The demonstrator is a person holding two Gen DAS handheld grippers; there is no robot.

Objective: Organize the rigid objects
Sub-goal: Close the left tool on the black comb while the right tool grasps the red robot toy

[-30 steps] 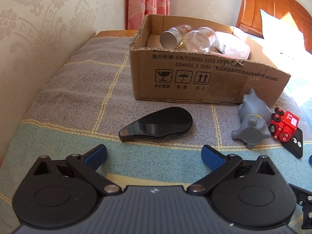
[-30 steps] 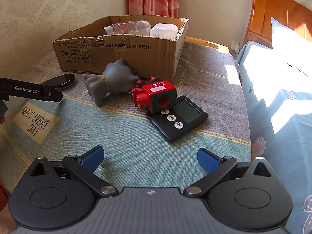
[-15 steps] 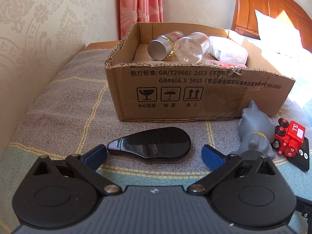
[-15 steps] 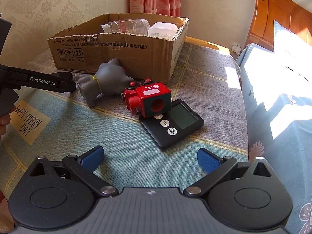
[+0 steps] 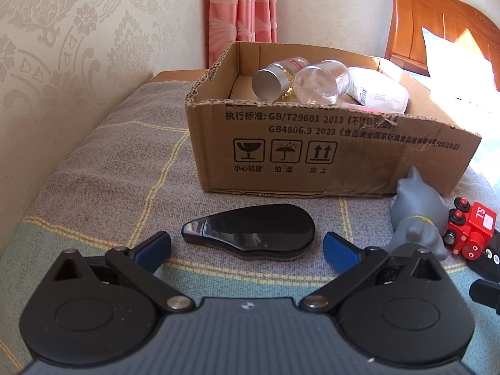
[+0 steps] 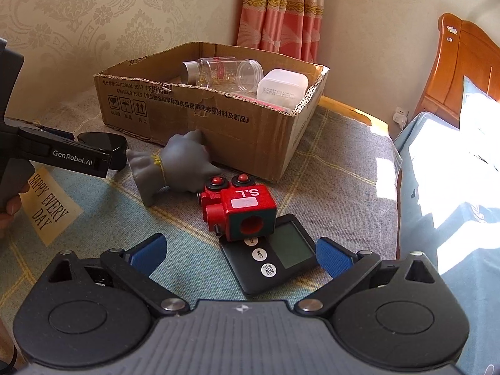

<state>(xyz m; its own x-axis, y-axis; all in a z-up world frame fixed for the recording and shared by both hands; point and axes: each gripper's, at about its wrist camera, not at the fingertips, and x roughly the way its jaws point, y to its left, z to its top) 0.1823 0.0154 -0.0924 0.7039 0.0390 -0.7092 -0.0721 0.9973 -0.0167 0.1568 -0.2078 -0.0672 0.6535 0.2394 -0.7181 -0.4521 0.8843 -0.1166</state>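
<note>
Step in hand: the left gripper [image 5: 247,247] is lined up on the black teardrop-shaped object [image 5: 250,231], which I judge is the next thing to go into the cardboard box [image 5: 328,156].
Left jaws: apart, one blue pad on each side of the black object, not touching it yet.
Right jaws: the right gripper [image 6: 239,251] is also spread wide, with nothing between its pads; it hangs over the digital timer [image 6: 275,256].
Black object: it lies flat on the checked cloth [image 5: 109,172], just in front of the box wall, narrow end to the left and wide end to the right.
Other loose things: a grey cat figure [image 6: 175,165] lies on its side near the box, touching the red toy train [image 6: 240,209], and the train rests partly on the timer.
Already in the box: a jar with silver cap [image 5: 275,78], a clear jar [image 5: 322,81] and a white bottle [image 5: 378,93].
How to do it well: the object is low and glossy, so I would bring the pads down close to the cloth and close across the wide body, not the thin tip, where it may slip out.
Risk: the box wall is near, so the lift should go straight up first, then over the torn rim.
</note>
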